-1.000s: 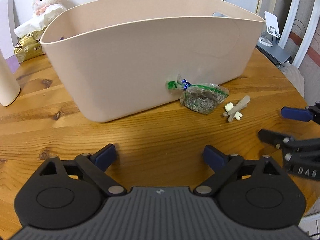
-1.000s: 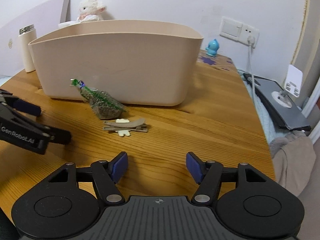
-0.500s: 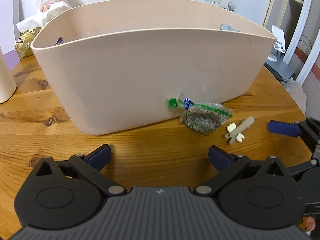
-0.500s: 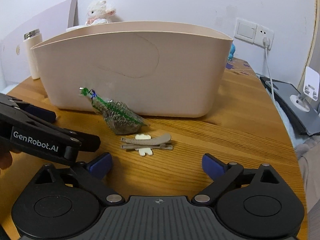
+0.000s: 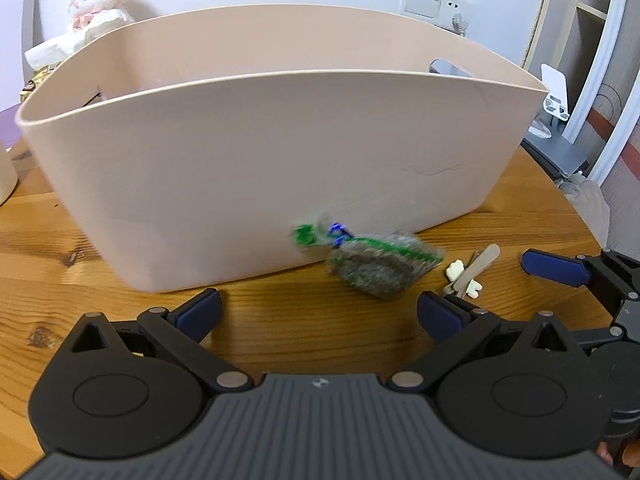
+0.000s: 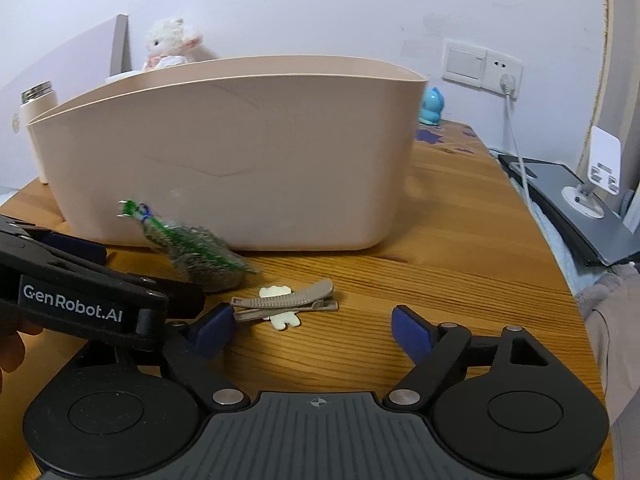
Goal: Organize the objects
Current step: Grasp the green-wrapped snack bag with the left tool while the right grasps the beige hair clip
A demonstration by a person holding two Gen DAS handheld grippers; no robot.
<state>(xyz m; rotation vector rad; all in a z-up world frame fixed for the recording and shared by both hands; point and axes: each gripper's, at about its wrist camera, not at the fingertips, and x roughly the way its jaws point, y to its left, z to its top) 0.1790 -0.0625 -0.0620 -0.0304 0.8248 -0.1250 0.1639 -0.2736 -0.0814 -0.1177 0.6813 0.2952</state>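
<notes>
Now both claws are low over the wooden tabletop (image 6: pixel 460 248), in front of a big beige plastic bin (image 5: pixel 260 160) that stands upright on it. The left claw (image 5: pixel 319 312) has its two blue-padded fingers spread wide, and nothing is between them. The right claw (image 6: pixel 310 330) is also wide open and holds nothing.

A small clear bag (image 5: pixel 372 266) with grey-green content and green print lies on the tabletop, and its tied end leans against the front wall of the bin. It is a little blurred in both views. Just beside the bag, on its right side in the left wrist view, lies a grey-beige hair clip (image 6: pixel 286 304) with a small cream shape under it. In the right wrist view the clip lies flat between the right claw's fingers and a little ahead of them, and its one end is very near the left blue pad (image 6: pixel 212 330); I cannot tell if they touch.

The left claw's black body crosses the lower left of the right wrist view, just beside the bag.

Behind the bin I see a white plush lamb (image 5: pixel 100 4), and at its left end a cream bottle with metal cap (image 6: pixel 38 120).
</notes>
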